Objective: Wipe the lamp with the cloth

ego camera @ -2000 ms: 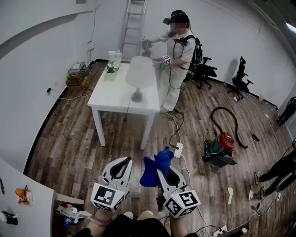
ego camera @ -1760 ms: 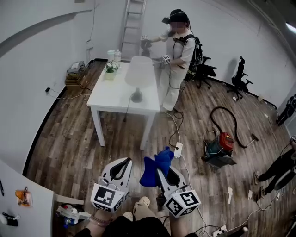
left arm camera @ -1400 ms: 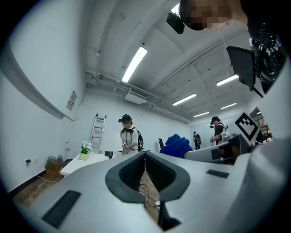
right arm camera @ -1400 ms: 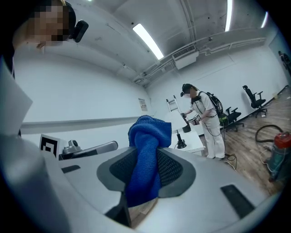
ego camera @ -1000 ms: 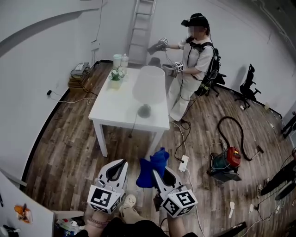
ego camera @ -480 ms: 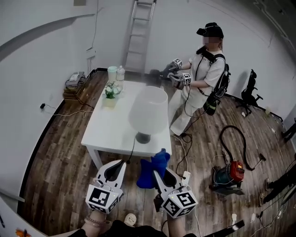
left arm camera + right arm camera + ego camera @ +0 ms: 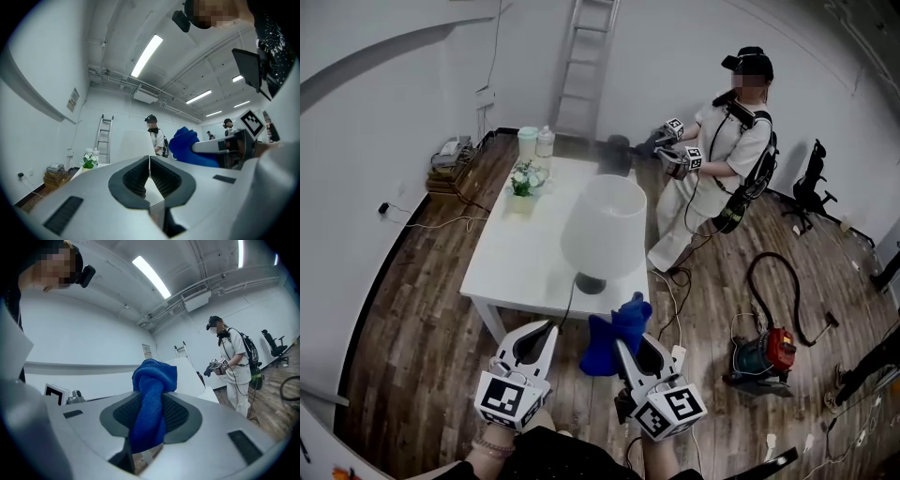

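Wood-plank floor (image 7: 422,309) spreads under a white table (image 7: 511,272) ahead of me. On it, near the front edge, the lamp (image 7: 602,227) stands upright, long axis vertical, white shade above a dark base. I hold both grippers low and side by side, pointing toward the table. My right gripper (image 7: 625,343) has its 2 jaws clamped on the blue cloth (image 7: 615,334), whose bunched length runs out past the jaw tips toward the lamp without touching it. My left gripper (image 7: 549,328) is empty, jaws pressed together. Another person (image 7: 717,159) stands beyond the table's far corner.
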`<action>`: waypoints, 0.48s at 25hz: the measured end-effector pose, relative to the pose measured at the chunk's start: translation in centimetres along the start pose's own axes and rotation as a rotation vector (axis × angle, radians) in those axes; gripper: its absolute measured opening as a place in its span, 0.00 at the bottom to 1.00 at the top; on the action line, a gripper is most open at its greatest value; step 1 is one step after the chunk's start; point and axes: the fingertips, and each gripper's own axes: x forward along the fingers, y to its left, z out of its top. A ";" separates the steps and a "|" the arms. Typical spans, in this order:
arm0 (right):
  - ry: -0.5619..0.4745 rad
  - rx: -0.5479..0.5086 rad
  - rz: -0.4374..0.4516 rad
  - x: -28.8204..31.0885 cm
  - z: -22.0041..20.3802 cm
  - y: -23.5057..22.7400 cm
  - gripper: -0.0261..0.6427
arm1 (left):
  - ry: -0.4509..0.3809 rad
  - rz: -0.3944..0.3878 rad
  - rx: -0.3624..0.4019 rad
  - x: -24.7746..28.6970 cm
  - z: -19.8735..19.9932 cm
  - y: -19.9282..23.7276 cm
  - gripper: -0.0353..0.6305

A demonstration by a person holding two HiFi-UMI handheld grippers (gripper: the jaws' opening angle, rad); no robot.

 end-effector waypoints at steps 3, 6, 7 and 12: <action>-0.023 -0.040 -0.021 1.0 0.7 -0.5 0.22 | 0.007 -0.007 -0.016 1.1 -0.4 1.1 0.06; -0.028 -0.036 -0.052 2.1 0.8 -2.0 0.22 | 0.003 -0.045 -0.026 3.2 -0.6 1.4 0.06; -0.029 -0.016 -0.061 2.5 0.7 -2.6 0.22 | 0.004 -0.061 -0.024 4.0 -0.7 1.4 0.06; -0.091 0.027 -0.073 5.3 2.3 -5.1 0.22 | 0.025 -0.107 -0.013 8.0 -0.6 3.5 0.06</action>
